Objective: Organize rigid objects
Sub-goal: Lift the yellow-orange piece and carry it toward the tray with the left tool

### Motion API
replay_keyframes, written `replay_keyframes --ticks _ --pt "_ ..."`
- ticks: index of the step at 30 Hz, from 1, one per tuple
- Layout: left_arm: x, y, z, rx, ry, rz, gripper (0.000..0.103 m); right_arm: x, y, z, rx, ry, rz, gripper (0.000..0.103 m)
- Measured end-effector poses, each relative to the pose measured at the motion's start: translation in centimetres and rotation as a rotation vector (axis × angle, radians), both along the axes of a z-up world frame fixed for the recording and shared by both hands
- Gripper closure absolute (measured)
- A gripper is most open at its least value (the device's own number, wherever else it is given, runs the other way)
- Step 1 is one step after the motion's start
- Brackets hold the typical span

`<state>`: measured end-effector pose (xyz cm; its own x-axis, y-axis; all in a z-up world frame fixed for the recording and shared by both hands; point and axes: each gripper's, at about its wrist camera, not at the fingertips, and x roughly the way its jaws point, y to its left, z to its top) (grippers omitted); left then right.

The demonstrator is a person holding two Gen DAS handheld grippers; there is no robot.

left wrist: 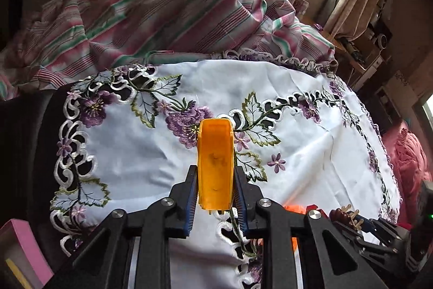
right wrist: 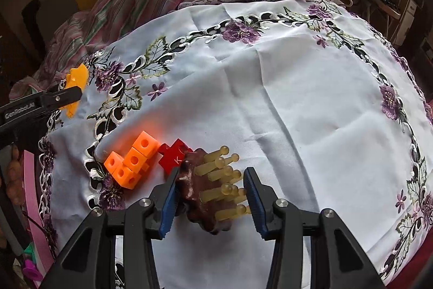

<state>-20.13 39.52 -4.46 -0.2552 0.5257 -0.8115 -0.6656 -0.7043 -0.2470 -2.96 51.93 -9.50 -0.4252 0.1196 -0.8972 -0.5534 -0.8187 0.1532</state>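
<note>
My left gripper (left wrist: 215,172) is shut on a yellow-orange plastic piece (left wrist: 215,148), which it holds upright above the white embroidered tablecloth (left wrist: 311,142). The right wrist view shows that same piece (right wrist: 77,76) at the cloth's far left edge. My right gripper (right wrist: 211,175) is shut on a brown brush-like block (right wrist: 193,180). Its pale yellow pegs (right wrist: 219,172) point toward the right finger. Just left of it, a cluster of joined orange cubes (right wrist: 132,164) and a red piece marked K (right wrist: 173,155) lie on the cloth.
A crumpled pink-and-green striped cloth (left wrist: 162,15) is heaped behind the tablecloth. A pink box (left wrist: 24,248) sits at the near left edge and a red cushion (left wrist: 406,153) at the right. Shelves and curtains stand beyond the table's right side.
</note>
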Motion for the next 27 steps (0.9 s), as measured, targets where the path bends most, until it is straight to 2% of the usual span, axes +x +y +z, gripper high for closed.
replay_keyframes --ticks 8,19,27 --pt "5.4 -6.0 2.4 0.047 0.047 0.032 0.078 -0.1 -0.3 -0.1 0.029 -0.006 0.018 0.056" --pt "12.9 -14.9 5.1 0.02 0.183 0.164 0.078 -0.2 -1.4 -0.2 0.095 -0.02 0.056 0.056" --pt "16.2 -20.3 7.1 0.015 0.259 0.246 0.078 -0.2 -1.8 -0.2 0.126 -0.025 0.073 0.056"
